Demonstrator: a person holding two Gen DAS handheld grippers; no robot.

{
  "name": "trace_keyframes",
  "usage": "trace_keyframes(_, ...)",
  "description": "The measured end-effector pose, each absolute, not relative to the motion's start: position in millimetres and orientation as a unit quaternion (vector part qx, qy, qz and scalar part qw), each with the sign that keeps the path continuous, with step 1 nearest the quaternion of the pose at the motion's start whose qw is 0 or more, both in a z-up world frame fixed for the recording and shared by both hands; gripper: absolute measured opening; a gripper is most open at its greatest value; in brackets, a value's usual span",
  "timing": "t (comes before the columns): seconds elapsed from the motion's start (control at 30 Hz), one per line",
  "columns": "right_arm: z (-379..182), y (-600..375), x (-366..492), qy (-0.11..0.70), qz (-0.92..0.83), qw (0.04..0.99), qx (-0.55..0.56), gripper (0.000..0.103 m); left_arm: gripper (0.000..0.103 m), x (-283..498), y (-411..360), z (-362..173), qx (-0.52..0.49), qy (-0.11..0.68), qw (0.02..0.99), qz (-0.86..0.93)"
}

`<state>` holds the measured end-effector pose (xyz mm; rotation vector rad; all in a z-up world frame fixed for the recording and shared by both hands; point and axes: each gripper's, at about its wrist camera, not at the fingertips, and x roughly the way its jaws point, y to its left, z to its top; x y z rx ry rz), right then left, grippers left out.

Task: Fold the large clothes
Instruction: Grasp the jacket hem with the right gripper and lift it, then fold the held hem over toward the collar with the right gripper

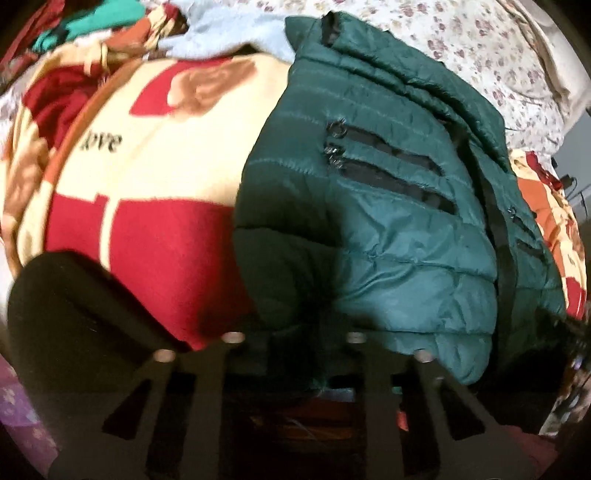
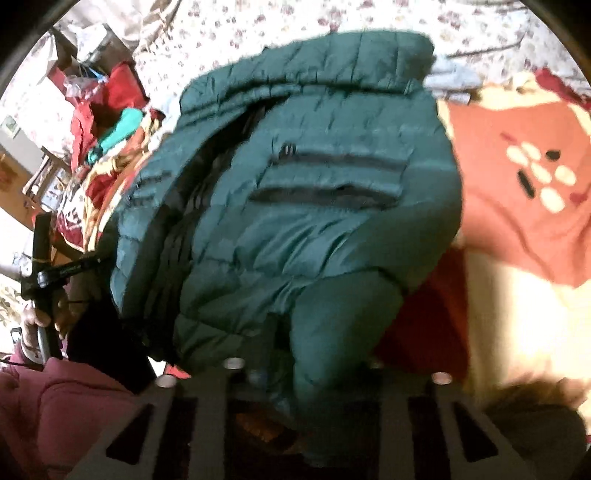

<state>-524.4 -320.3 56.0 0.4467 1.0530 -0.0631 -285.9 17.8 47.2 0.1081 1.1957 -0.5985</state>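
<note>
Both tools, left point(image 1: 295, 354) and right point(image 2: 306, 373), pinch the green jacket's point(image 1: 388, 229) near hem.

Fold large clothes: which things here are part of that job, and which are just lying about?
Part of the job:
green puffer jacket
left gripper, shut on its hem
right gripper, shut on its fabric

Lying about:
red and cream blanket under the jacket
floral sheet
heap of clothes at the side
</note>
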Motion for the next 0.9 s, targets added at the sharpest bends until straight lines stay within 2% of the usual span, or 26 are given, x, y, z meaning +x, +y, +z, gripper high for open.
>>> trace_keyframes(0.1, 81, -324, -526, 0.467, -0.026, 0.861, 0.198, 0.018, 0.008, -285, 20, 69, 0.033, 0.541, 0.787, -0.296)
trace_keyframes(0.27, 124, -337, -522, 0.413, -0.025, 0.891, 0.189, 0.018, 0.008, -279, 17, 108, 0.01, 0.497, 0.81, -0.312)
trace_keyframes(0.9, 179, -402, -460, 0.318, -0.087, 0.922, 0.202, 0.018, 0.008, -212, -36, 190, -0.029, 0.393, 0.87, -0.296)
